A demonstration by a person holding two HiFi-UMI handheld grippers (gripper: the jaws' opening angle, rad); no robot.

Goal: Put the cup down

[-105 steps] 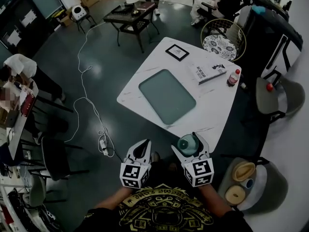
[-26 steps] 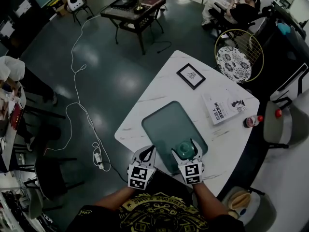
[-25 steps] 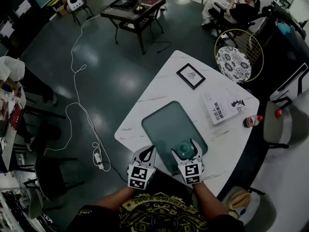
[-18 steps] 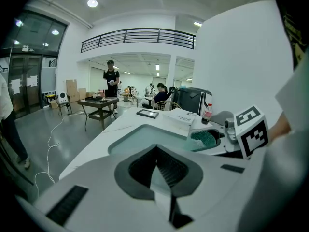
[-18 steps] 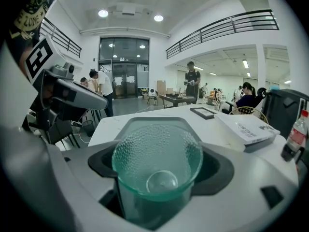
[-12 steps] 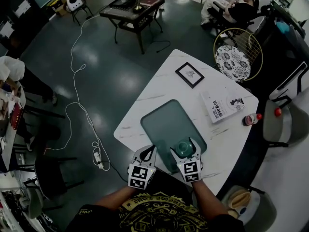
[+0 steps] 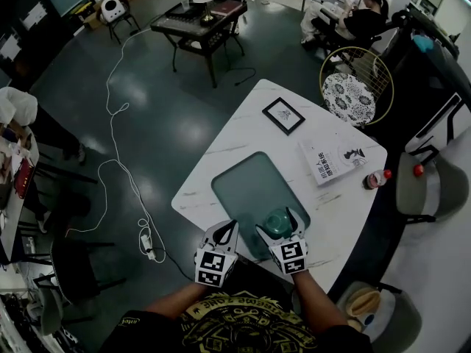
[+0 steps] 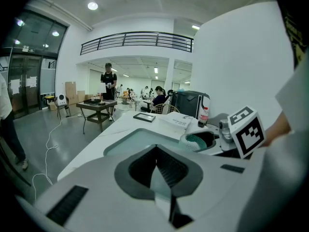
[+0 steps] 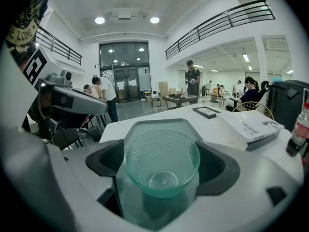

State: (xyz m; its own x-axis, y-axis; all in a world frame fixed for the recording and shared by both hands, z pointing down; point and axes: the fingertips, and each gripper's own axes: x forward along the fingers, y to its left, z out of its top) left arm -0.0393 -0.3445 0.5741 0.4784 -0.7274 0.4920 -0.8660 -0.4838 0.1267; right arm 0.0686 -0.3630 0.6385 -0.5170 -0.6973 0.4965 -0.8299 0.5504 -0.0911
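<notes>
**Head view:** The cup (image 7: pixel 278 220) stands upright on the near edge of the green tray (image 7: pixel 250 186). The tray lies on the white bench (image 7: pixel 221 149), close to its near edge. The right hand-held gripper (image 7: pixel 276 223) brackets the cup from both sides. The left hand-held gripper (image 7: pixel 233 225) hangs at the bench's near edge, just beside the right one, and carries nothing.

**Left gripper view:** The left hand-held gripper (image 8: pixel 157 175) has its jaws together, the pads meeting in a line with nothing between them. Beyond and to the right, the cup (image 8: pixel 197 141) sits on the tray (image 8: pixel 137 140).

**Right gripper view:** The jaws of the right hand-held gripper (image 9: pixel 162 164) have just been opening and stand wide apart, with the cup (image 9: pixel 161 153) between them. The pads flank the rim and appear to be just off it. The cup seems to rest on the tray (image 9: pixel 159 125) by its own base.

The cup looks like thin, dimpled green glass, so it is probably light, rigid and breakable. The dimples should give the pads some purchase on an otherwise slick wall. It tapers towards a small foot, so it would likely tip if nudged at the rim. The safest hold is probably across opposite sides of the wall just under the rim, squeezed gently.
</notes>
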